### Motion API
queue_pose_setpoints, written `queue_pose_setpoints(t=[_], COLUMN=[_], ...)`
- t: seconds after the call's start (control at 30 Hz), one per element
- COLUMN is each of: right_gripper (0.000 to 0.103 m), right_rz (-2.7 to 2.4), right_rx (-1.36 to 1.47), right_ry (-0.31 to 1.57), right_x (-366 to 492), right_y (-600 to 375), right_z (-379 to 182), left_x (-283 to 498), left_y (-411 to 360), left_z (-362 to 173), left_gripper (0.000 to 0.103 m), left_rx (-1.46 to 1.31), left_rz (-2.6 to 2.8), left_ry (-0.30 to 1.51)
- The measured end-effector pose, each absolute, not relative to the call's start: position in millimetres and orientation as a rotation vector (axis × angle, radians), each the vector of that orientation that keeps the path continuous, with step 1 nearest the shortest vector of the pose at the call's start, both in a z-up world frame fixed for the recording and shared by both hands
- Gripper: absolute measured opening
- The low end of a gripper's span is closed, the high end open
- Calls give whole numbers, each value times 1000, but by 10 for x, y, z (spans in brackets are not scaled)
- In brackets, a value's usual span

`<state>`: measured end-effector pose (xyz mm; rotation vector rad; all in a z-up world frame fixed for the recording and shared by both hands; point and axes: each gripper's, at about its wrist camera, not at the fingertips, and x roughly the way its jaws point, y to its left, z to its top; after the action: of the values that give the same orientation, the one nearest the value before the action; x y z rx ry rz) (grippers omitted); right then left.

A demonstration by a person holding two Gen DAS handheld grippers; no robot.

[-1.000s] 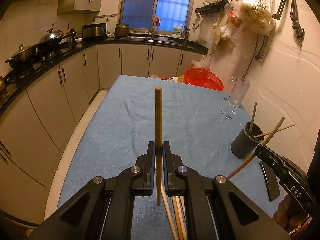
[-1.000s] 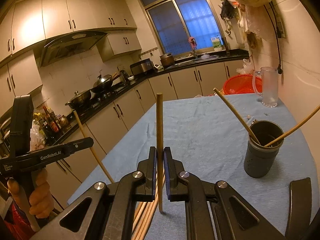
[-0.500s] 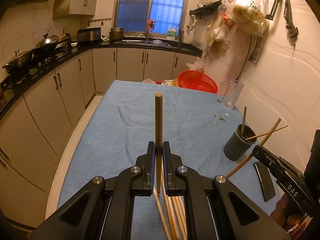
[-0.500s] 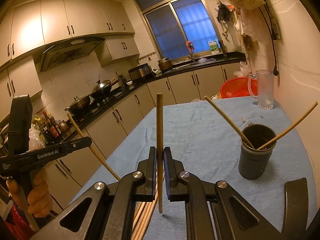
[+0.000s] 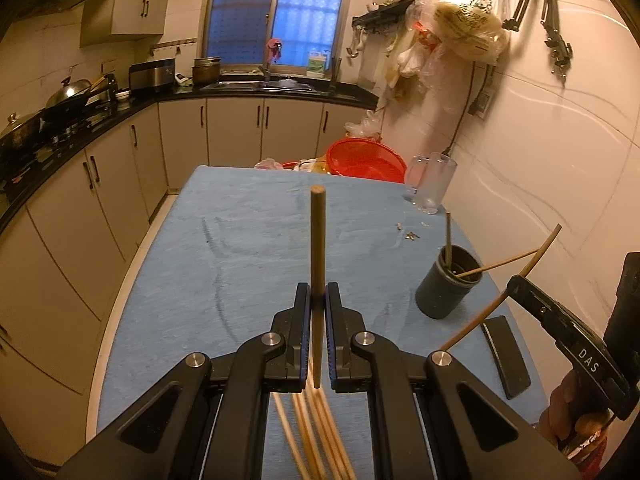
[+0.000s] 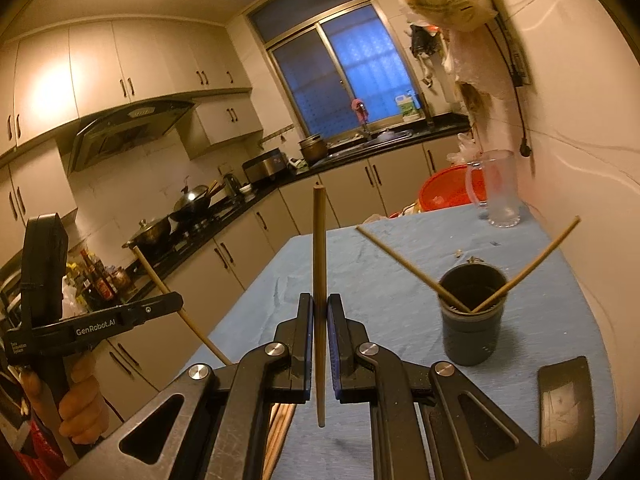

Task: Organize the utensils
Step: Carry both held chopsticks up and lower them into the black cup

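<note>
Both grippers clenched, one chopstick each: left gripper held chopstick upright; right gripper likewise. Dark holder cup on bench held two sticks. Step: carrying. Next likely: tip sticks over cup, release.

White letters "DAS" on the black arm of the right handheld gripper, seen from the left wrist, white "GenRobot.AI" along the black arm of the left handheld gripper, smaller white print beside it too small to read
</note>
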<state>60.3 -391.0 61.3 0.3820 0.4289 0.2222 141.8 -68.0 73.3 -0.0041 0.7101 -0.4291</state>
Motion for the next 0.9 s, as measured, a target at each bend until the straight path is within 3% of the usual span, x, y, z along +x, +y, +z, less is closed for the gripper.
queue_pose_setpoints(t=[0.9], right_gripper=[8], right_rz=[47], right_rx=[406], right_ry=[309], right_x=[227], right_y=[-4893], right_z=[1159], left_x=[1434], left_y=[-1823], left_z=[1248], left_gripper=[7], left_rx=[71], left_rz=[-648], left_ry=[679])
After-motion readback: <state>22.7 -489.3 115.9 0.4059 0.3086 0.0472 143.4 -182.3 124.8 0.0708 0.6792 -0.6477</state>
